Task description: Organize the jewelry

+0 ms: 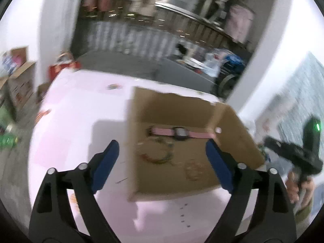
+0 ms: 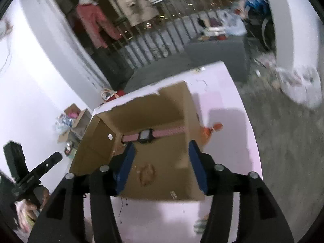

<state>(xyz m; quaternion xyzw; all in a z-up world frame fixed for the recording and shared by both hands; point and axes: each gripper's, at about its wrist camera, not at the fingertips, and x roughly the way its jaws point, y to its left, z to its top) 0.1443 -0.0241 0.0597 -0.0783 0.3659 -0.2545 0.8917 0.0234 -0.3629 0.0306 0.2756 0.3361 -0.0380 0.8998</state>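
Pale pink tabletop fills both views, blurred, with an open cardboard box standing on it. From the left wrist, the left gripper hangs over the box's near left edge, blue pads wide apart and empty. Inside the box lie a pink-strapped watch along the far wall, a multicoloured bead bracelet nearer, and a paler bracelet beside it.

From the right wrist, the right gripper hovers over the box — jaws parted, gripping nothing — with the watch beyond its tips and the pale bracelet between its pads.
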